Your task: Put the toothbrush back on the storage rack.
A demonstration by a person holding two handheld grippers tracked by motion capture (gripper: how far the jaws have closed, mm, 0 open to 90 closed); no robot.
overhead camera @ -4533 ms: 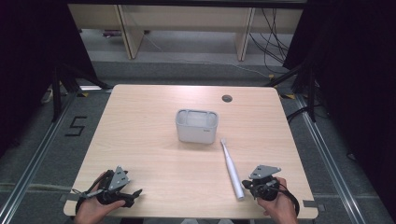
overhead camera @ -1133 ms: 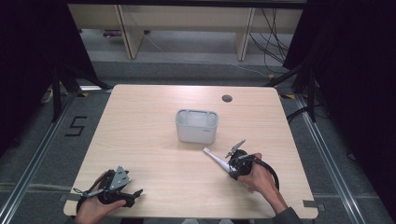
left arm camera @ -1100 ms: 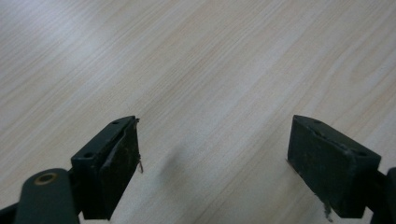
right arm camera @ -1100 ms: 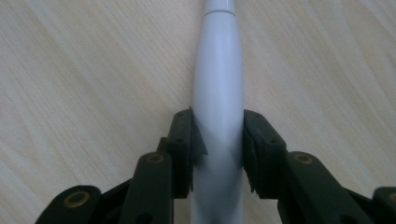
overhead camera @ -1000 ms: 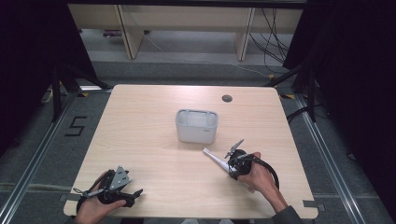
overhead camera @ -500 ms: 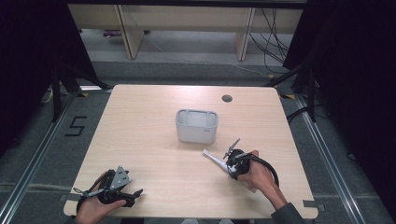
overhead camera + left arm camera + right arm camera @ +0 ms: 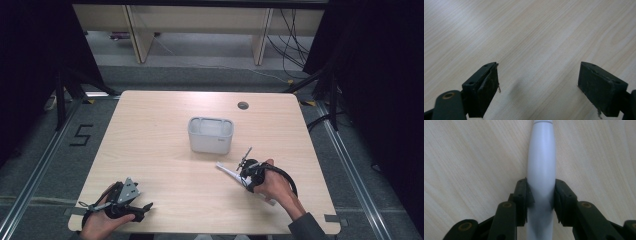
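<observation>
A long white tapered handle (image 7: 226, 172) lies slantwise on the wooden table (image 7: 150, 145), right of centre near the front. My right gripper (image 7: 246, 176) is shut on its middle. In the right gripper view both black pads press the handle (image 7: 541, 162) from either side, with the right gripper (image 7: 541, 192) low over the wood. I cannot tell whether the handle rests on the table or is just off it. My left gripper (image 7: 141, 209) sits at the front left corner, held by a hand. The left gripper (image 7: 539, 85) stands open over bare wood, nothing between its jaws.
A white rectangular container (image 7: 210, 135) stands at the table's middle, just beyond the handle's tip. A small round cable hole (image 7: 243, 105) is at the back right. Dark floor and shelving legs surround the table.
Since the earliest frame my right gripper left the front right edge and took hold of the handle, whose far tip has swung to the left. Over the last second nothing moved.
</observation>
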